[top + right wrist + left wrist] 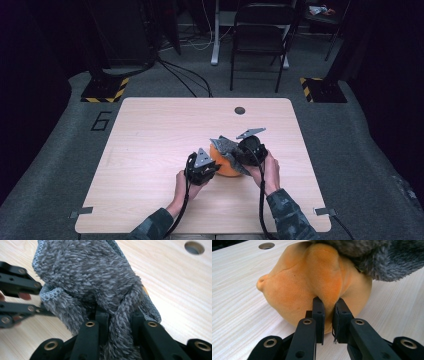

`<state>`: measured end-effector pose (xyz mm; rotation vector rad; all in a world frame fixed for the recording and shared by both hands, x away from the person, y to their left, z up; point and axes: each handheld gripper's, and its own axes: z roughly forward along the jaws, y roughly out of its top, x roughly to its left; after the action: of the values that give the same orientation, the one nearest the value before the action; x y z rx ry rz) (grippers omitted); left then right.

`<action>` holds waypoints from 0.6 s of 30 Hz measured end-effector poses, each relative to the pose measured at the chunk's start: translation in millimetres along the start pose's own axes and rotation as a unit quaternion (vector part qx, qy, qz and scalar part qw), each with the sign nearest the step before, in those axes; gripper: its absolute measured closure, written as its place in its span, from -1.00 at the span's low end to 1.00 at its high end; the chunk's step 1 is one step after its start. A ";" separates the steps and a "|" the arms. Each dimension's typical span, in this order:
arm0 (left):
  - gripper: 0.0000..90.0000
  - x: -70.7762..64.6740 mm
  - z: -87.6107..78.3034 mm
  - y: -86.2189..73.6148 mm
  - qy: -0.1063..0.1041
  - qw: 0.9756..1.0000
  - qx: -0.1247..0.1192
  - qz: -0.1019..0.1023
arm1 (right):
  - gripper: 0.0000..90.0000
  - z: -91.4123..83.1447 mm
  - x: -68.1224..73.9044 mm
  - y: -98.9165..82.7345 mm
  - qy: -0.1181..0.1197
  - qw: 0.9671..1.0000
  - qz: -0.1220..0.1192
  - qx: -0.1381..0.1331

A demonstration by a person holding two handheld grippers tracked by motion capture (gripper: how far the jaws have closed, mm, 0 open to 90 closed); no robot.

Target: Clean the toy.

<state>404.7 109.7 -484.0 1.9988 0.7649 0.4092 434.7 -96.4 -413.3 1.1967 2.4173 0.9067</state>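
Observation:
An orange plush ball (227, 169) lies on the table right of centre, with a grey fuzzy cloth (226, 147) draped over its top. My left gripper (215, 168) comes at it from the left. In the left gripper view, the left gripper (328, 303) is shut on a pinched fold of the orange plush (294, 287), and the grey cloth (384, 260) hangs over its upper right. My right gripper (240, 154) is at the ball's right side. In the right gripper view, the right gripper (119, 316) is shut on a bunched fold of the grey cloth (87, 272).
The pale wooden table (150, 150) has a round cable hole (239, 110) near its far edge. A folding chair (260, 35) and cables stand on the floor beyond it. The left gripper's black linkage (17, 297) shows at the left of the right gripper view.

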 end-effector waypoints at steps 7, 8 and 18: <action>0.80 1.7 0.5 -0.3 -0.004 1.000 0.001 0.005 | 0.68 6.6 -26.5 -15.8 -0.018 0.999 0.032 0.024; 0.80 1.7 0.6 -0.3 -0.004 1.000 0.001 0.005 | 0.68 8.2 -30.3 -18.4 -0.020 0.999 0.037 0.029; 0.80 2.7 1.0 -0.5 -0.006 1.000 -0.002 0.005 | 0.67 32.2 -64.5 -44.3 -0.017 0.993 0.097 0.070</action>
<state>407.1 111.0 -485.0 2.0010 0.7465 0.4035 463.6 -154.6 -467.5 1.5062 2.4027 0.7734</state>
